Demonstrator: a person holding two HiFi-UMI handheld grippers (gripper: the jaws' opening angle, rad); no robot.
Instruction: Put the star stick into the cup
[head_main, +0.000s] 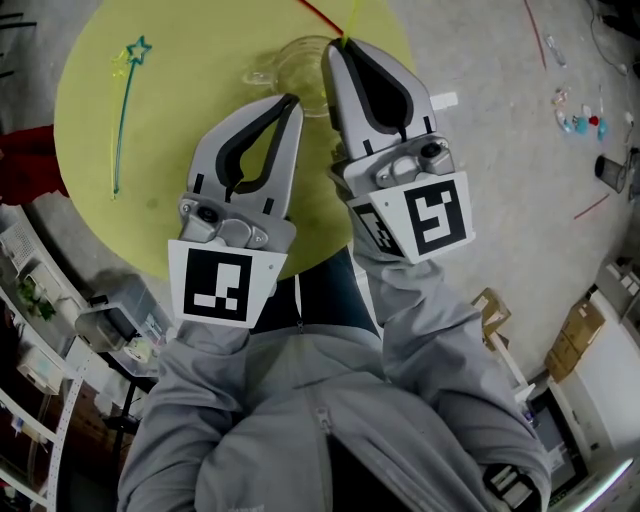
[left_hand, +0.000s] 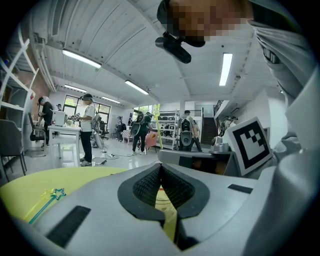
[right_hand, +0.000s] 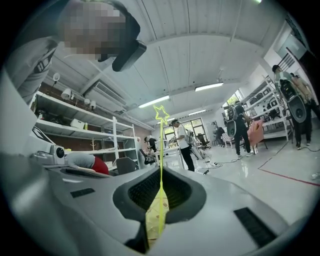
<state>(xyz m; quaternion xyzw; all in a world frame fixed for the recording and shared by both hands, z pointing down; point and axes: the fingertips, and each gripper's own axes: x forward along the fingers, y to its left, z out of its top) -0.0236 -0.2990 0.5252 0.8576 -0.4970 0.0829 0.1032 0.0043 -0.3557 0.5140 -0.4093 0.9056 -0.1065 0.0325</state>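
Nearest the camera: grey sleeves (head_main: 420, 330), each ending in a marker cube, with both tools held forward over the round yellow-green counter (head_main: 180, 150).

Left tongs (head_main: 292, 100) – jaws closed, with the tips meeting and nothing between them. The left gripper view confirms it: the pads (left_hand: 145, 185) touch at the front, and only the counter surface shows through the opening behind them. These tongs sit lower in the head view, just short of the cup.

Right tongs (head_main: 335, 48) – jaws clamped on the yellow star stick (right_hand: 161, 150). In the right gripper view the thin shaft rises straight out of the closed tips, star end away from the tool. In the head view the tips lie at the right rim of the cup (head_main: 285, 62), and a short length of the yellow shaft runs up past the top edge. Cannot tell whether the stick's other end is inside the cup; the tongs cover it.

The cup is clear glass with a handle on its left side. It stands upright on the counter just ahead of the left tongs and is partly hidden behind the right ones.

Further left, well apart from the cup, a teal star stick (head_main: 122, 115) lies flat on the counter, its star end toward the far edge.

Beyond the counter is grey floor (head_main: 500, 130), with small items scattered to the right.
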